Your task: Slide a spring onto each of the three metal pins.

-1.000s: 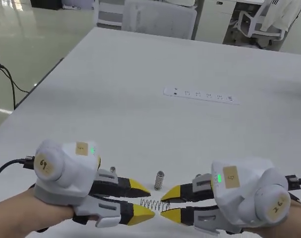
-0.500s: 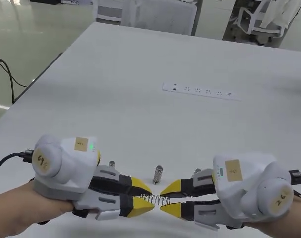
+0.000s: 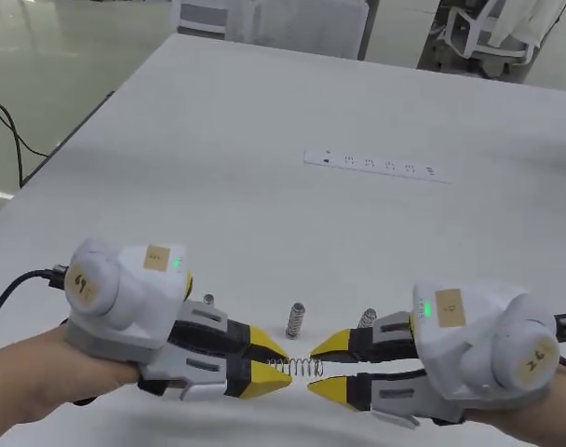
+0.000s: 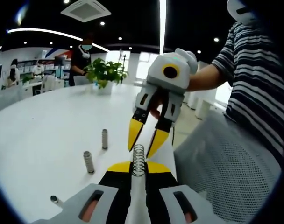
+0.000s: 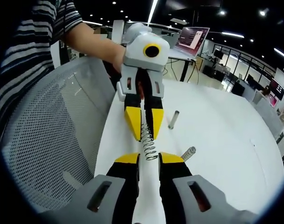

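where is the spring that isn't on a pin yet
Head view, bottom centre: the spring is held by one end in the tongs of the left gripper, its free end at the open tongs of the right gripper.

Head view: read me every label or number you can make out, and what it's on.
"69" on the round sticker behind the left claw; second digit unsure.
"26" on the rear sticker behind the right claw, tilted.
Too small to read: left tag atop the left housing.
One digit, 6 or 9, unclear: right tag atop the right housing.
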`<state>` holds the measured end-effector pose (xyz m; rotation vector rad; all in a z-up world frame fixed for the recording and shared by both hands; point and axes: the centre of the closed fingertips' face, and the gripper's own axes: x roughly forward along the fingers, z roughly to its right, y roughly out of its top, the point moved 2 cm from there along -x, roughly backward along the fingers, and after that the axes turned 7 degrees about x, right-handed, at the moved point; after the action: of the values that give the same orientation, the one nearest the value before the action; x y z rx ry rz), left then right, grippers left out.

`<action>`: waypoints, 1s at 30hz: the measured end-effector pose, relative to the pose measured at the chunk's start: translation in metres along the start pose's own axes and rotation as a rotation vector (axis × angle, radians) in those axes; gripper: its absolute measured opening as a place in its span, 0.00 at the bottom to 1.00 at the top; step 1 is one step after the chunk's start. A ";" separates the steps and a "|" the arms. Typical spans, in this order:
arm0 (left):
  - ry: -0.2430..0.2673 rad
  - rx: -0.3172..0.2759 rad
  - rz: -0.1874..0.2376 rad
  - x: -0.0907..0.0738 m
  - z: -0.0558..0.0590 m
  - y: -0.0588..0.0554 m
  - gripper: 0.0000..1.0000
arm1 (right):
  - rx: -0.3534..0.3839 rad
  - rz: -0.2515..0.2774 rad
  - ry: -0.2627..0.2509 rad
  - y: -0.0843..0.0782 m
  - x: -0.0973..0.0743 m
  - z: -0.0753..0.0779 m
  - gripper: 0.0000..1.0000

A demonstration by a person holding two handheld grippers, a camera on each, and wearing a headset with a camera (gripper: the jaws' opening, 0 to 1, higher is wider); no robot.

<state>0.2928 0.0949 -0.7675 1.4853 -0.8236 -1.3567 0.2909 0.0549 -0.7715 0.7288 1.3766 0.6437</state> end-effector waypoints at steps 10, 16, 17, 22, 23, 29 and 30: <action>-0.035 0.005 -0.008 0.001 0.004 0.001 0.02 | 0.018 0.010 0.019 -0.002 -0.001 -0.001 0.10; -0.044 0.011 -0.016 0.001 0.005 0.000 0.02 | 0.013 -0.007 0.027 -0.004 0.000 -0.004 0.08; -0.044 0.009 -0.016 0.001 0.005 0.000 0.02 | 0.012 -0.009 0.027 -0.004 -0.001 -0.004 0.07; -0.027 0.018 -0.018 0.002 0.002 -0.002 0.02 | 0.000 -0.002 0.017 0.005 -0.006 -0.001 0.07; -0.027 0.018 -0.016 0.002 0.002 -0.002 0.02 | -0.004 0.001 0.019 0.007 -0.008 -0.001 0.07; -0.020 0.023 -0.011 0.001 0.001 -0.001 0.02 | 0.025 0.041 0.029 0.016 -0.012 0.001 0.07; -0.019 0.029 -0.016 0.002 0.001 -0.001 0.02 | 0.024 0.044 0.031 0.018 -0.012 0.001 0.07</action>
<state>0.2924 0.0937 -0.7690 1.5065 -0.8481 -1.3775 0.2908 0.0568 -0.7502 0.7730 1.4014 0.6769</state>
